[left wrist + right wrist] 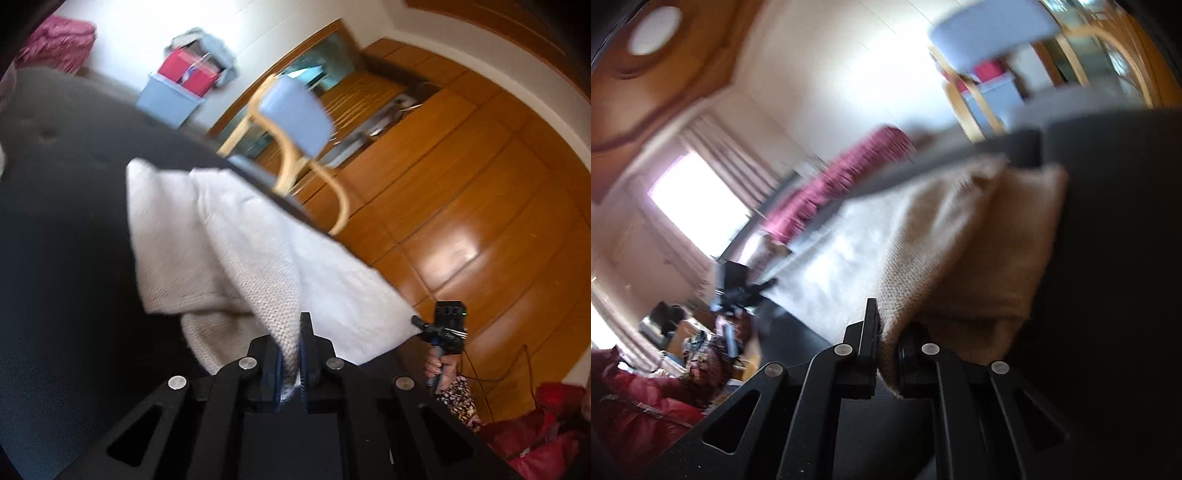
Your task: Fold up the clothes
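A cream knitted garment [221, 240] lies partly on a dark upholstered surface [62, 221] and is stretched up off it between both grippers. My left gripper [293, 343] is shut on one edge of the knit, which bunches between its blue pads. In the left wrist view my right gripper [419, 322] shows at the far corner of the cloth, held by a hand [437, 365]. In the right wrist view my right gripper [888, 332] is shut on another edge of the garment [960, 251], and my left gripper [764, 286] shows blurred at the far left corner.
A wooden chair with a blue seat [295, 122] stands beyond the dark surface on a polished wood floor [461, 221]. A pale blue bin with red contents [177, 92] sits by the wall. Red fabric [535, 435] lies at lower right. A window [698, 206] glares.
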Tool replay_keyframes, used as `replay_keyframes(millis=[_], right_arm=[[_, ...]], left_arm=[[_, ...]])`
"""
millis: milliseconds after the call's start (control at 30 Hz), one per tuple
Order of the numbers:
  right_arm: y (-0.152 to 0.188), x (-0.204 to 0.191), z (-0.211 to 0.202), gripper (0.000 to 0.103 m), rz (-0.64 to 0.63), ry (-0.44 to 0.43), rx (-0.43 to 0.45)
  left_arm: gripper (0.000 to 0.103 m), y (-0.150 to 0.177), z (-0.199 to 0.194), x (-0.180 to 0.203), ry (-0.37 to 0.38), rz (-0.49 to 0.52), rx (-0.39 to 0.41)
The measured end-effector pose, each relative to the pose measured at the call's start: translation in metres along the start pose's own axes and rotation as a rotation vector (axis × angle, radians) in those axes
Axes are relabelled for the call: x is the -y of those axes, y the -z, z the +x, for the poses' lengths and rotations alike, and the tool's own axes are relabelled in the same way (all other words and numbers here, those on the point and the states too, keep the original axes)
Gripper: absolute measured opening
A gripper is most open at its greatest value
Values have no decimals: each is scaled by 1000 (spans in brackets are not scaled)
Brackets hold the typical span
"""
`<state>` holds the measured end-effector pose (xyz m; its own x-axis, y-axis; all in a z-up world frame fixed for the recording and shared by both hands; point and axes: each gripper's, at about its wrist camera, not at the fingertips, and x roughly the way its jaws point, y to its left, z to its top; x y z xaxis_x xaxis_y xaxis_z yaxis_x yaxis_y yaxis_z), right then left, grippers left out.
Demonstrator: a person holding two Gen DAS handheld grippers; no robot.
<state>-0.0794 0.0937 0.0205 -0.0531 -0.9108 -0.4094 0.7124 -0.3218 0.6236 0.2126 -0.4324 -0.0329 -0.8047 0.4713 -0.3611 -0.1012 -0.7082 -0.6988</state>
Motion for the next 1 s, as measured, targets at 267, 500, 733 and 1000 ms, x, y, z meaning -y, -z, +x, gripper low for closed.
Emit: replay_keyframes(millis=[267,500,733,1000], right_arm=[[29,25,17,8,65,77,-119],[11,32,31,17,111,54,-155],[16,27,36,8,139,62,-111],[30,14,7,7,85,39,-81]], left_arm=[[8,26,9,-21,-115,21,-92],[24,16,20,-19,-92,-47,-146],[2,15,1,-12,-15,-58,-15],[3,33,3,-22,-109,-32,-81]])
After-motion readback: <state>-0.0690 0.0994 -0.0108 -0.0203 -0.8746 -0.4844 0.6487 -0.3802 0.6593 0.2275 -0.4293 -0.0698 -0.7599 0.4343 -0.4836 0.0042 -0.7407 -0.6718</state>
